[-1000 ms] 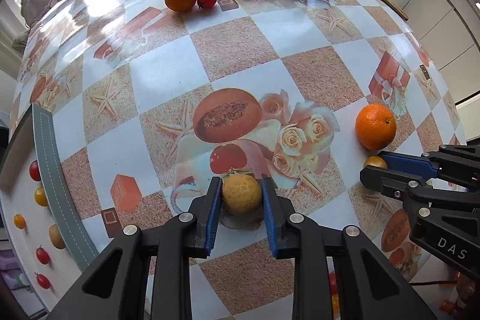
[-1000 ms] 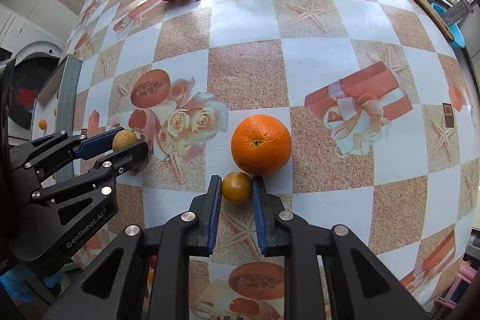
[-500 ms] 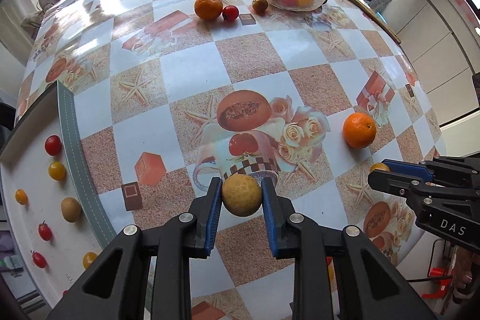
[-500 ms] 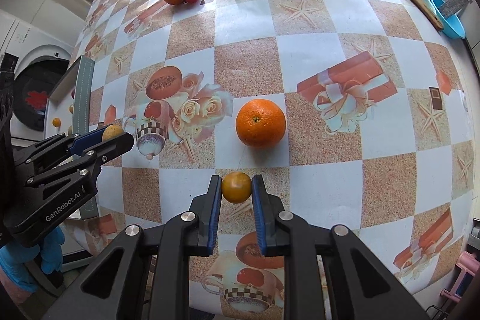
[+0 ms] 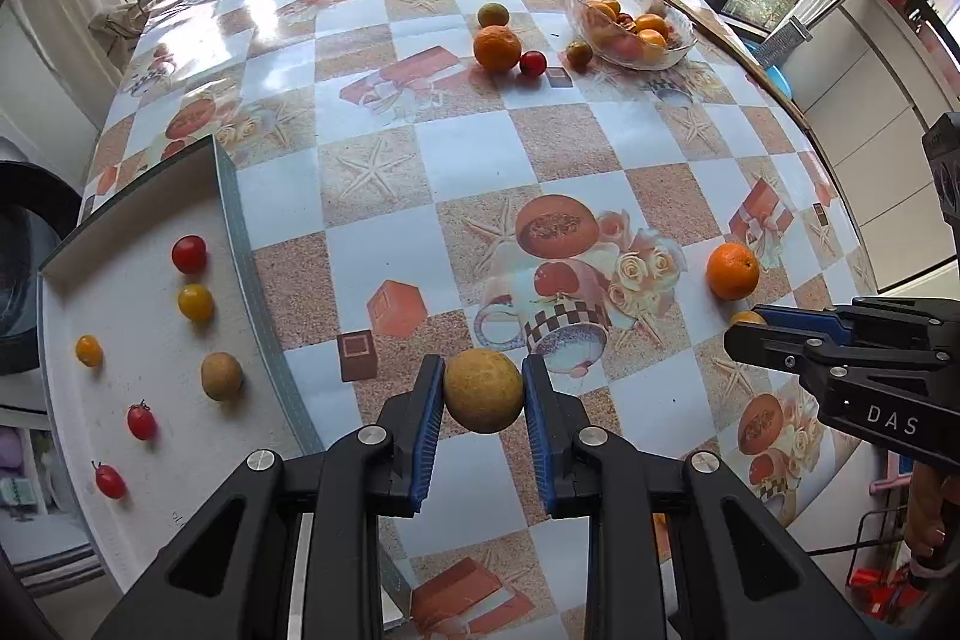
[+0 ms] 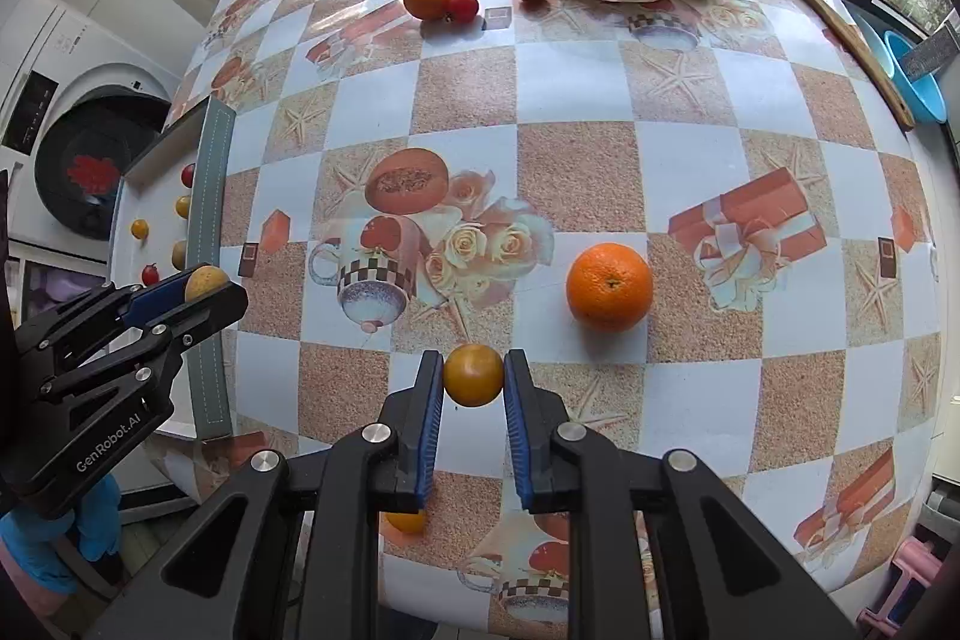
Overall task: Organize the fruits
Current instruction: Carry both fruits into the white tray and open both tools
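Left wrist view: the left gripper (image 5: 483,394) clamps a tan round fruit (image 5: 483,390) between its blue pads, lifted above the checkered tablecloth (image 5: 468,160), just right of the white tray (image 5: 150,376) of small fruits.

Right wrist view: the right gripper (image 6: 473,379) grips a small yellow-orange fruit (image 6: 473,375), near a large orange (image 6: 609,286) ahead to its right.

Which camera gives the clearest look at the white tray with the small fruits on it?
The left wrist view. The white tray shows most of its floor there, with seven small fruits countable on it. In the right wrist view the tray is a narrow sliver at the left edge, partly behind the left gripper, with only a few fruits showing.
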A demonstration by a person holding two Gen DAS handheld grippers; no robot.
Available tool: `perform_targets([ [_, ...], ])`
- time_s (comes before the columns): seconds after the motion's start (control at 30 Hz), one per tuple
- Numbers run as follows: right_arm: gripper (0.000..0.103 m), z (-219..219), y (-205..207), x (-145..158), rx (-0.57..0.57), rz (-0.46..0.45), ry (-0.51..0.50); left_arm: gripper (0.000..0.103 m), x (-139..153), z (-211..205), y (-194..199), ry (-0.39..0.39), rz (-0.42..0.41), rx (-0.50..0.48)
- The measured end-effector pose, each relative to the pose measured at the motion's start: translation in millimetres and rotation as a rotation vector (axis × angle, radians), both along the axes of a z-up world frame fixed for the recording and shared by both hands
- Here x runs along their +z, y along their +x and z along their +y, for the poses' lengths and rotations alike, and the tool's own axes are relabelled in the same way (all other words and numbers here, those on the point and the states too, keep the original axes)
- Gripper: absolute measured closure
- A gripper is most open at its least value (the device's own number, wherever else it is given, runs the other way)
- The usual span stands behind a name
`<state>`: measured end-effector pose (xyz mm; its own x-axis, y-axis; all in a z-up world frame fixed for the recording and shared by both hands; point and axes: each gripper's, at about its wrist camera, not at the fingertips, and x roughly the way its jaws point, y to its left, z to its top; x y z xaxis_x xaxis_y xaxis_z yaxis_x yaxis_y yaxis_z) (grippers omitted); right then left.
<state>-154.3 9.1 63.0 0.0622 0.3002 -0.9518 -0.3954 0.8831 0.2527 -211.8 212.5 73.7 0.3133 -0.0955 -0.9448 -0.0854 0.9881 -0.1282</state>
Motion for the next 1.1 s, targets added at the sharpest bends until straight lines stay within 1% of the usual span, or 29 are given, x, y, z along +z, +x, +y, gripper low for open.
perform_targets([
  [0.23,0.081,37.4,-3.2,9.1,0.074,-0.019,-0.001,0.075,5.0,35.6,-18.8,0.005,-0.016,0.080],
  [0.43,0.081,77.7,-7.2,13.9,0.150,-0.028,0.006,0.075,8.2,70.8,-38.3,0.017,-0.025,0.158],
  [0.7,0.081,139.7,-12.5,17.2,0.240,-0.028,0.036,0.075,5.3,129.3,-53.7,0.068,-0.029,0.268],
  [0.8,0.081,165.6,-16.5,17.3,0.275,-0.025,0.050,0.075,-2.3,155.2,-56.9,0.085,-0.020,0.325],
  [0.97,0.081,205.4,-33.2,6.8,0.349,0.000,0.055,0.075,-28.4,191.9,-56.1,0.099,0.031,0.392],
  [1.1,0.081,227.4,-51.9,-5.4,0.405,0.030,0.051,0.075,-46.6,207.0,-52.7,0.107,0.064,0.410],
])
